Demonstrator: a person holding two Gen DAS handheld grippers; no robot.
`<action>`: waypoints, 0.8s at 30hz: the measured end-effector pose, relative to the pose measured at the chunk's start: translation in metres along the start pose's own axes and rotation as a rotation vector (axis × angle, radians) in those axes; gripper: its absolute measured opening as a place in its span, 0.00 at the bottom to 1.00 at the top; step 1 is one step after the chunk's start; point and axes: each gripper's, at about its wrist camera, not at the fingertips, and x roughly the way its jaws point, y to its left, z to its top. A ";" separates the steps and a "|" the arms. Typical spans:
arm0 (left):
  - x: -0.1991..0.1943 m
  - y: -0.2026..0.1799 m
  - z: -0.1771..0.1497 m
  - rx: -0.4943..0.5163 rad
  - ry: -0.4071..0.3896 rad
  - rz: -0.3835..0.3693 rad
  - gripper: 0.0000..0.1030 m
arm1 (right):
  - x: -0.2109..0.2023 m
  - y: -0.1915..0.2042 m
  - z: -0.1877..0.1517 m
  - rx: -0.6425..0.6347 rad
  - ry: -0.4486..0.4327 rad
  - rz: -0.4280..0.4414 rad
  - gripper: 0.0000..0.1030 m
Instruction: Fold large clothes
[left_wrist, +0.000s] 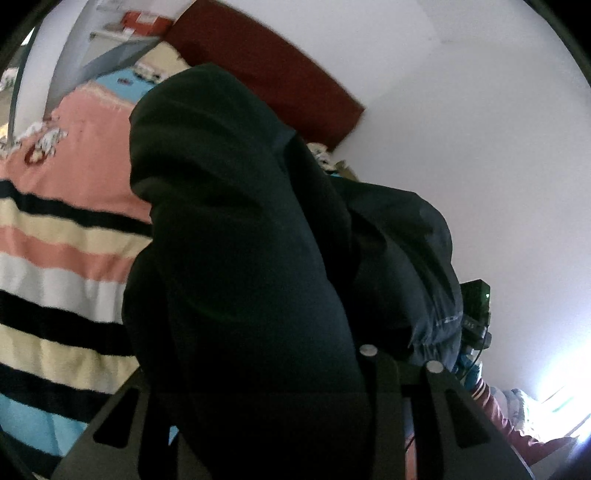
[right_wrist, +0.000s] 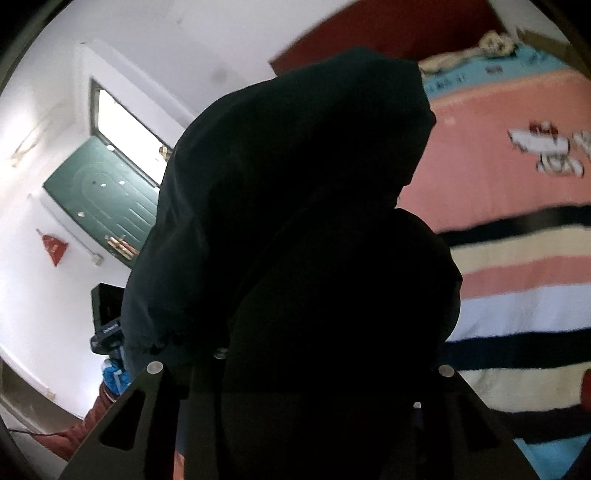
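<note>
The left wrist view is largely filled by a dark garment (left_wrist: 240, 229) that is bunched between the fingers of the left claw (left_wrist: 399, 363) and held up above the striped blanket (left_wrist: 62, 236) on the bed. In the right wrist view the same dark garment (right_wrist: 295, 206) is draped over the right claw (right_wrist: 299, 363), whose narrowed jaws appear clamped on the cloth, though the pads are hidden in shadow. A green door (right_wrist: 107, 199) is seen beyond.
</note>
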 end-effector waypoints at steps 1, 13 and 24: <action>-0.007 -0.005 -0.001 0.010 -0.008 -0.004 0.31 | -0.009 0.008 -0.002 -0.008 -0.008 0.002 0.33; 0.010 0.054 -0.061 -0.071 0.108 0.097 0.30 | 0.021 -0.043 -0.078 0.152 0.090 -0.086 0.33; -0.016 0.103 -0.093 -0.195 0.141 0.047 0.41 | 0.030 -0.079 -0.092 0.274 0.112 -0.198 0.71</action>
